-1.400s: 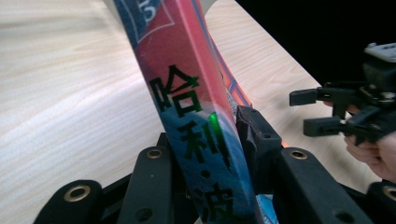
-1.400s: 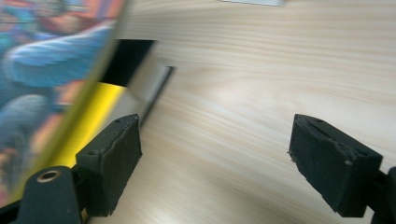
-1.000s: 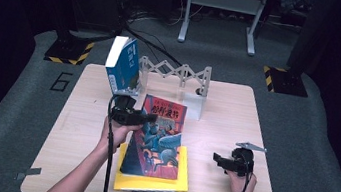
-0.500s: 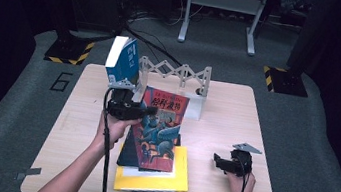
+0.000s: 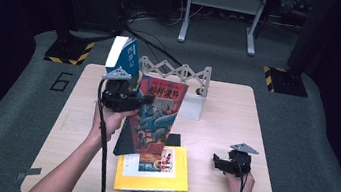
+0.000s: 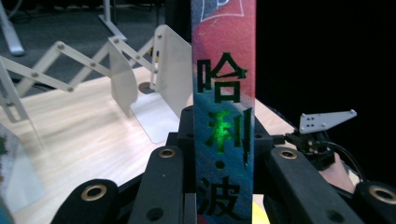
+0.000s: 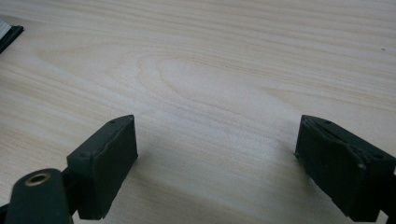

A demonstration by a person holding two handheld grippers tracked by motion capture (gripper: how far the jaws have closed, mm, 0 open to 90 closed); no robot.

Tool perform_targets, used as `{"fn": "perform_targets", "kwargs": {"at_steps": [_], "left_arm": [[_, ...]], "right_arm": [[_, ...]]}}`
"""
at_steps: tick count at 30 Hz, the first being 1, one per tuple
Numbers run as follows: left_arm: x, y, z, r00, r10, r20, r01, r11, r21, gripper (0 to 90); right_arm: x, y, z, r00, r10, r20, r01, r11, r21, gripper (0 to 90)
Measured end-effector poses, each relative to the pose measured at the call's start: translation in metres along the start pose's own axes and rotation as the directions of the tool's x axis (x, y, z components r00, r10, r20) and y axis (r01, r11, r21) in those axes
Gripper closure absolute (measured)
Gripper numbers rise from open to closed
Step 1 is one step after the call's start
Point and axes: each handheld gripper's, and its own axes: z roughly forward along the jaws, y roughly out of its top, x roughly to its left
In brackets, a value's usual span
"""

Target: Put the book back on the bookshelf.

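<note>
My left gripper (image 5: 143,100) is shut on the spine edge of a red and blue illustrated book (image 5: 158,112). The book is raised off the table and stands nearly upright, its lower end over a yellow book (image 5: 152,173) that lies flat near the front edge. In the left gripper view the book's spine (image 6: 224,116) with green characters stands between the two jaws of the left gripper (image 6: 223,154). My right gripper (image 5: 219,162) rests low at the table's right, apart from the books. In the right gripper view, the right gripper (image 7: 215,158) is open over bare wood.
A white expanding book rack (image 5: 177,70) stands at the table's back, with a blue book (image 5: 124,55) upright at its left end and a white end plate (image 5: 193,107) at the right. A dark book's corner (image 5: 173,139) pokes out by the yellow one.
The left gripper has lifted the illustrated book from lying tilted on the yellow book to nearly upright and carried it back toward the rack. The right gripper has stayed put.
</note>
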Motion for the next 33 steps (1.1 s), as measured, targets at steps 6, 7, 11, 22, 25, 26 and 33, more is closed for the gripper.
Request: {"fn": "perform_targets", "kwargs": {"at_steps": [6, 7, 11, 22, 25, 26, 33], "left_arm": [[0.004, 0.006, -0.001, 0.9967, 0.039, -0.071, -0.04, 0.9991, -0.012, 74.6], [0.004, 0.007, -0.001, 0.9963, 0.04, -0.077, -0.041, 0.9991, -0.01, 74.6], [0.012, 0.008, -0.003, 0.9941, 0.023, -0.106, -0.026, 0.9991, -0.034, 74.6], [0.02, 0.014, -0.005, 0.9735, 0.042, -0.225, -0.062, 0.9948, -0.081, 74.6], [0.022, 0.015, -0.004, 0.9645, 0.05, -0.259, -0.075, 0.9932, -0.089, 74.5], [0.023, 0.015, -0.003, 0.9613, 0.049, -0.271, -0.078, 0.9922, -0.097, 74.6], [0.031, 0.014, 0.001, 0.9402, 0.049, -0.337, -0.09, 0.9901, -0.108, 74.6]], "right_arm": [[-0.001, 0.0, 0.0, 1.0, 0.002, -0.003, -0.002, 1.0, -0.004, 12.0], [-0.001, 0.0, 0.0, 1.0, -0.006, -0.003, 0.006, 1.0, -0.005, 12.0], [-0.001, 0.0, 0.0, 1.0, -0.001, -0.003, 0.001, 1.0, -0.005, 12.3], [0.0, 0.0, 0.0, 1.0, -0.01, 0.0, 0.01, 1.0, 0.001, 12.8], [0.0, 0.0, 0.0, 0.9999, -0.01, 0.001, 0.01, 1.0, 0.002, 12.8], [0.0, 0.0, 0.0, 1.0, -0.008, 0.001, 0.008, 1.0, 0.001, 12.8], [0.001, 0.0, 0.0, 1.0, -0.009, 0.003, 0.009, 1.0, 0.002, 13.0]]}}
